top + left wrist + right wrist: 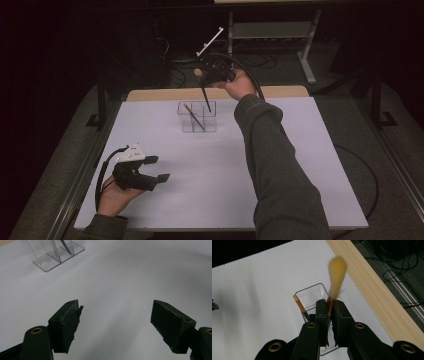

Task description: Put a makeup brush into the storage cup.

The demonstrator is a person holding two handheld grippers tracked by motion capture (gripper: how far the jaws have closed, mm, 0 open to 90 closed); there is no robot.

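While right gripper [331, 308] clamps brush [335, 275] bristles-up over clear organizer [197, 117] near desk's [300, 165] far edge, second brush [193, 117] inside, left gripper [159, 169] released, near-left corner.

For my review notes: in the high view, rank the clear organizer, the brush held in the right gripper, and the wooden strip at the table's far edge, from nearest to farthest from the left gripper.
1. Clear organizer, mid-table, up and right of the left gripper.
2. Brush in the right gripper, above the organizer's far side.
3. Wooden strip: about as far as the brush; too close to call.
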